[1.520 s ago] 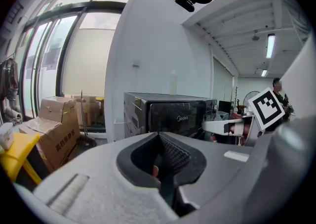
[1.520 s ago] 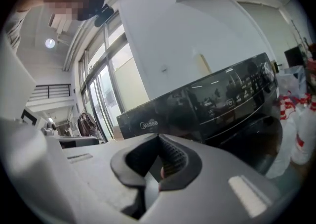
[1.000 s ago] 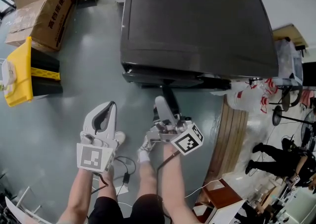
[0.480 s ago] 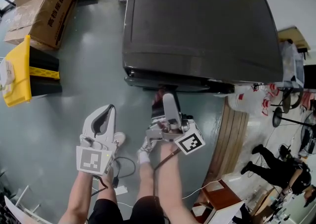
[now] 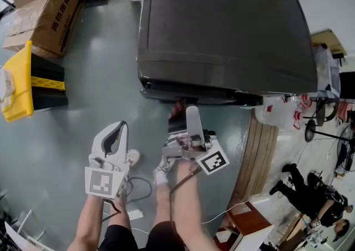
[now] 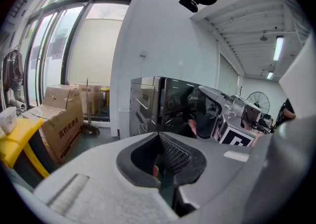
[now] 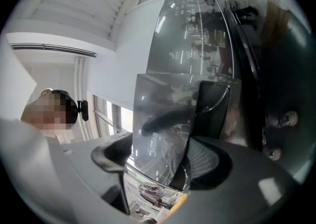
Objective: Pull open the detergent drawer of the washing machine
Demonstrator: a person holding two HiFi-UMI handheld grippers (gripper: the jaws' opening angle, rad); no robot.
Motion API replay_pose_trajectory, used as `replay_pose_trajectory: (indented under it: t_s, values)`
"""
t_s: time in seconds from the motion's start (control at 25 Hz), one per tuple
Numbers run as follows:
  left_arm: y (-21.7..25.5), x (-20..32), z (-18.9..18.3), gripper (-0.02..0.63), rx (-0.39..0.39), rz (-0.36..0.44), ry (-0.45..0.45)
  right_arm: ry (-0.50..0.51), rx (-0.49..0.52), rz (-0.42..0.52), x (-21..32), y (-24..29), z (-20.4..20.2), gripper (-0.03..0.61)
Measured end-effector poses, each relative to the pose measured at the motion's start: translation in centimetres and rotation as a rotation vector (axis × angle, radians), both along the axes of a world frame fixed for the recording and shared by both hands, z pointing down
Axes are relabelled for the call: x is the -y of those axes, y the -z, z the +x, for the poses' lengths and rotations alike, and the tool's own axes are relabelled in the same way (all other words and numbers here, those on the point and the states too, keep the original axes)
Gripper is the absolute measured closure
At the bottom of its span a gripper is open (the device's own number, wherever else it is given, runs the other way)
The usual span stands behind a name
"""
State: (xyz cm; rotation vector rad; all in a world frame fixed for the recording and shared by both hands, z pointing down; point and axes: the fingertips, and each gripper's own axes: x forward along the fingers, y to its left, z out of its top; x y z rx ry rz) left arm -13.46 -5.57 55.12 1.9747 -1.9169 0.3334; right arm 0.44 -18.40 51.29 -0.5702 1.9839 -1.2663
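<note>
The right tongs (image 5: 192, 116) pinch the glossy front of the detergent drawer (image 7: 165, 119), at the top of the washing machine's (image 5: 222, 28) front face. The left tongs (image 5: 117, 129) hang pressed together, empty. The panel looks stiff, light and slick, so a deep bite on its edge seems wise.

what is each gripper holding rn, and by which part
The right gripper holds the detergent drawer by its glossy front panel, pinched between the fingers. The left gripper is shut and holds nothing.
</note>
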Motion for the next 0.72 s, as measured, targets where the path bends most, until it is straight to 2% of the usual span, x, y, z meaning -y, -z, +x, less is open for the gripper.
replay_pose_trajectory:
  t_s: [0.28, 0.36, 0.4, 0.56, 0.72]
  values:
    - [-0.20, -0.55, 0.17, 0.604, 0.003, 0.011, -0.016, -0.014, 0.034, -0.015, 0.49, 0.02, 0.20, 0.238]
    - [-0.25, -0.69, 0.32, 0.603, 0.002, 0.019, -0.019, -0.007, 0.043, -0.030, 0.78, -0.30, 0.18, 0.260]
    - [-0.30, -0.75, 0.38, 0.604, 0.002, 0.019, -0.021, 0.000, 0.043, -0.032, 0.80, -0.46, 0.12, 0.300]
    - [-0.71, -0.91, 0.27, 0.604, 0.006, -0.012, -0.015, 0.015, 0.025, -0.018, 0.56, -0.77, -0.16, 0.322]
    - [-0.76, -0.87, 0.14, 0.604, 0.006, -0.002, -0.016, 0.018, 0.011, 0.002, 0.43, -0.83, -0.18, 0.339]
